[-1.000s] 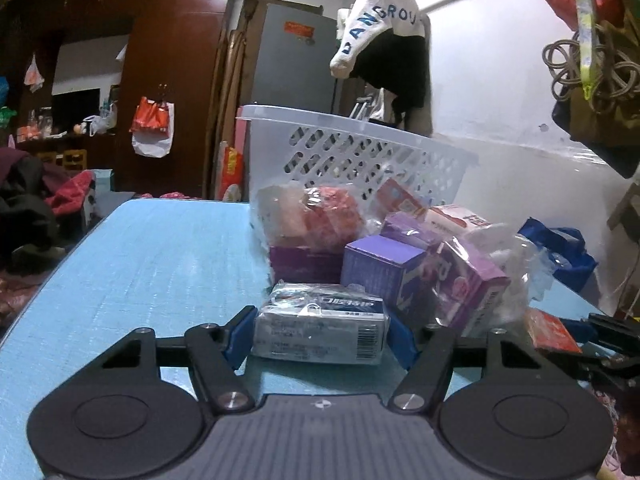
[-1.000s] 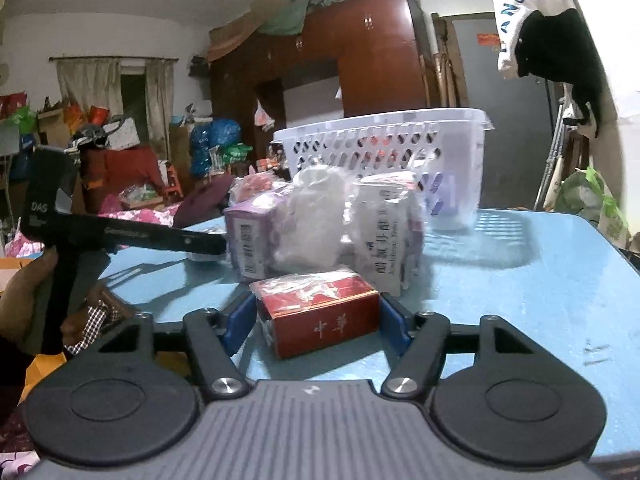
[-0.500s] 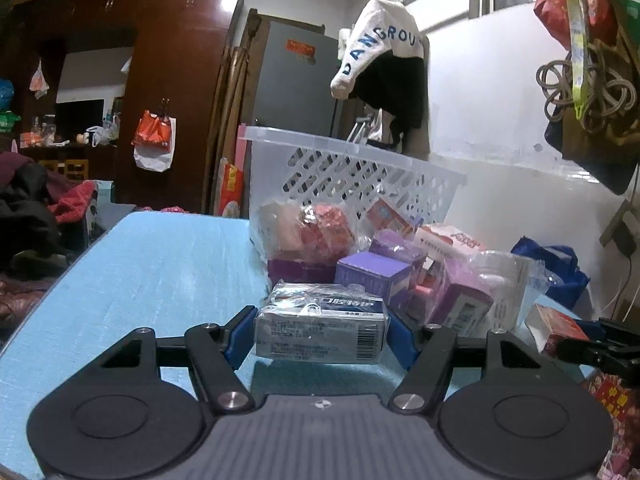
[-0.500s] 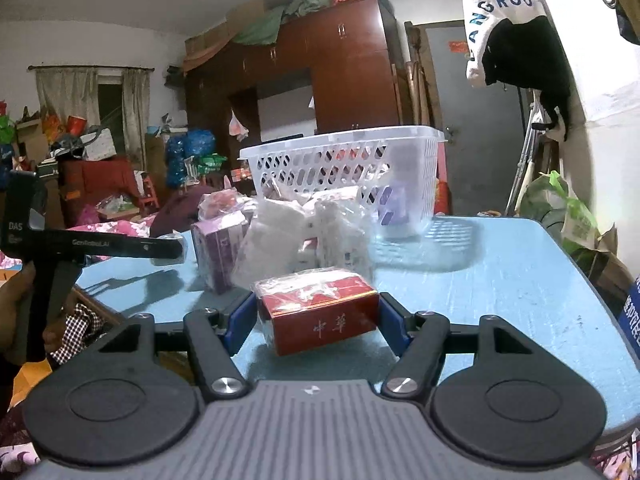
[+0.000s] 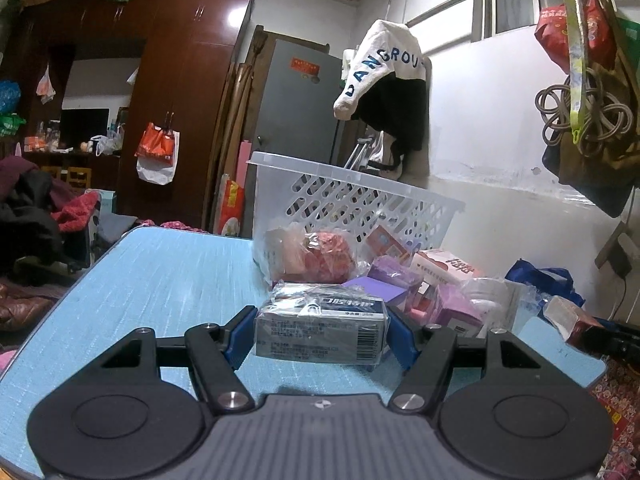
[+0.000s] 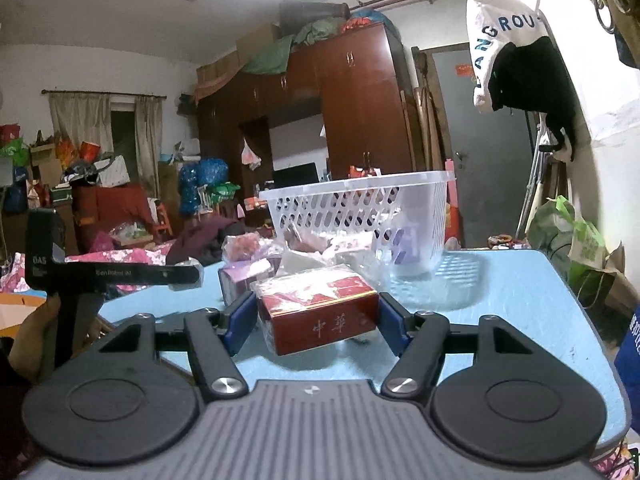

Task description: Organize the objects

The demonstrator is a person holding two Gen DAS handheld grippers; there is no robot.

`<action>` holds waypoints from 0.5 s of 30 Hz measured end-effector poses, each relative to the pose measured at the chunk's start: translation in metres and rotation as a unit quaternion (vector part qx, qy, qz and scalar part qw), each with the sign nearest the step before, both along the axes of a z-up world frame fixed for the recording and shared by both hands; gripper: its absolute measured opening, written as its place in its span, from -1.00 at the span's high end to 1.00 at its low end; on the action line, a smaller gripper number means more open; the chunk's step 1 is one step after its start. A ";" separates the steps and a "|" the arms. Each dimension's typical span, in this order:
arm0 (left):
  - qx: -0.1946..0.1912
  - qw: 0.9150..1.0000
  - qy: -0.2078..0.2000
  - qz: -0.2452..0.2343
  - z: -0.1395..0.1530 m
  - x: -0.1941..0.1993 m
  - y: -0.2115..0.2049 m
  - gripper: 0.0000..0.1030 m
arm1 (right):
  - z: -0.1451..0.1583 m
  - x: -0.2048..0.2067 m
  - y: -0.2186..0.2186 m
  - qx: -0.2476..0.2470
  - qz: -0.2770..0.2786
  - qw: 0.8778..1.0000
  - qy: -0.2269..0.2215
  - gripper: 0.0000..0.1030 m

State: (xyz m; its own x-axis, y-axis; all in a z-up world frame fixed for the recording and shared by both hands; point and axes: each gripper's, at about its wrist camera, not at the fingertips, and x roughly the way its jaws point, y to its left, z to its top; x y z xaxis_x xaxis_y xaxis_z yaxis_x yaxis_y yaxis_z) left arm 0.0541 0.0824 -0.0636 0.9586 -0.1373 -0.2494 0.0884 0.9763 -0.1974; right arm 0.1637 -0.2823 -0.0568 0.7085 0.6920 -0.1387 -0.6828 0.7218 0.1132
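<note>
Boxes sit clamped in both tools above the blue table (image 5: pixel 160 280). Left gripper (image 5: pixel 322 330) squeezes a grey plastic-wrapped box (image 5: pixel 320 330) with a barcode and small Chinese print that cannot be read. Right gripper (image 6: pixel 316 320) pinches a red box (image 6: pixel 320 316) printed with two gold characters, 中華. Just beyond lies a heap of purple cartons (image 5: pixel 396 284) and bagged goods, then a white slotted basket (image 5: pixel 352 200) farther off. Far right, a hanging garment (image 5: pixel 384 76) reads "ANGROU".
</note>
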 end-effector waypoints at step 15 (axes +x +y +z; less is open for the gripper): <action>0.017 0.996 -0.081 -0.039 0.078 0.028 -0.006 -0.37 | 0.056 0.037 0.012 0.021 -0.018 0.999 -0.040 -0.31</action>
